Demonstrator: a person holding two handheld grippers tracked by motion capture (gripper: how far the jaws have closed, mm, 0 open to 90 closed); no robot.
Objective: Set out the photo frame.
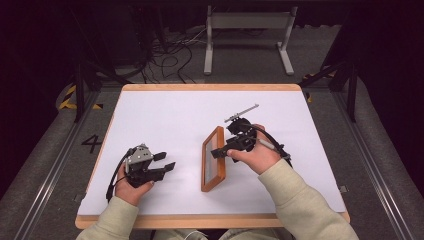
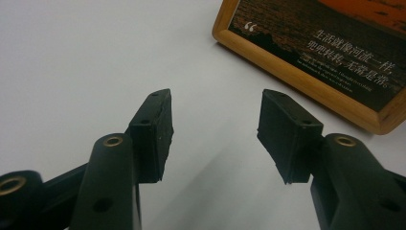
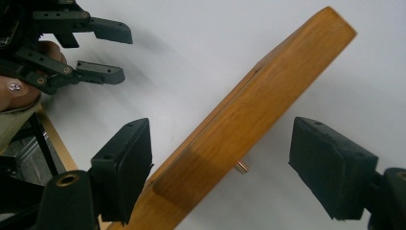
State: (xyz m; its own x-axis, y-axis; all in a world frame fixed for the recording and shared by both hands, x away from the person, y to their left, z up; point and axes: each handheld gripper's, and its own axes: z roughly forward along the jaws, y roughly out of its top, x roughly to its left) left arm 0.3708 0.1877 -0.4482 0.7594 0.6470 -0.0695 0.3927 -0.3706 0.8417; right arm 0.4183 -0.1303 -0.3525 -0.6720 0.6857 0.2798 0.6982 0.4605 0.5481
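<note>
Two open jaws of your right gripper (image 1: 223,150) straddle the wooden picture frame (image 1: 213,159), which sits mid-table with its long axis running near to far; the pads are not yet touching wood, and the frame seems propped on its stand, though that is hard to confirm. Your left gripper (image 1: 164,161), jaws apart and empty, waits well left on the white table (image 1: 165,107), nothing between.

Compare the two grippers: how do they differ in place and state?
The right gripper has its jaws open on either side of the wooden picture frame; the left gripper hangs apart from the frame, over bare table. The right straddles the frame's edge; the left's jaws hold nothing. Both are black and open.
</note>
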